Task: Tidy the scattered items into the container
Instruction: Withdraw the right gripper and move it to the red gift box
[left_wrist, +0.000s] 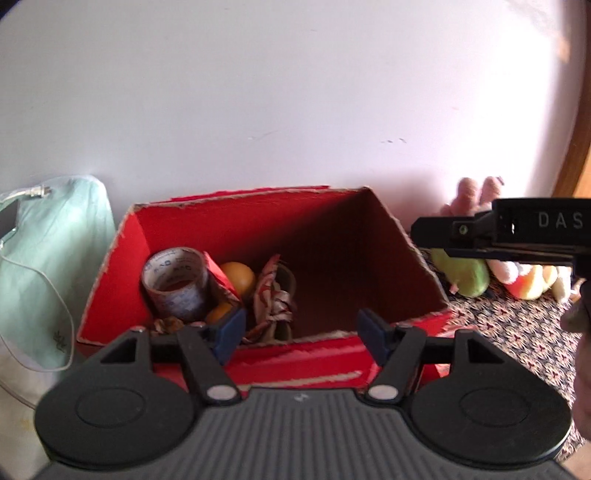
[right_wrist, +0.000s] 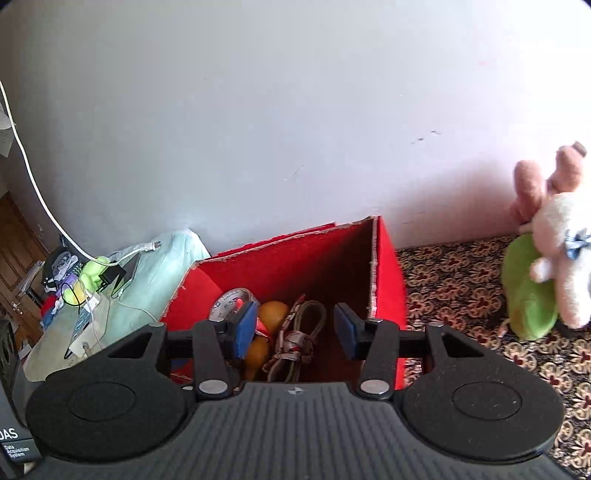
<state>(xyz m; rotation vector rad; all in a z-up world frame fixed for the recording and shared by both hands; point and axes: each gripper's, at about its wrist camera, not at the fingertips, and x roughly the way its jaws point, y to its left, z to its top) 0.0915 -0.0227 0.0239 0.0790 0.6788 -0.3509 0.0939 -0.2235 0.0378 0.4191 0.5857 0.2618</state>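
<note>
red box (left_wrist: 122, 266) | on patterned carpet (left_wrist: 517, 332) | against white wall (left_wrist: 258, 92)

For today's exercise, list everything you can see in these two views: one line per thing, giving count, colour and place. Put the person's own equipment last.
box: one, red cardboard, open top, against the wall
tape roll: one, clear with print, inside box, left
oranges: two, orange, inside box beside tape roll
cord bundle: one, tan, tied with patterned strip, inside box
plush toys: a cluster, pink, white, green, right of box on patterned cloth
pillow: one, pale green, left of box
left gripper: one, black, blue pads, open, empty
right gripper: one, black, blue pads, open, empty
</note>
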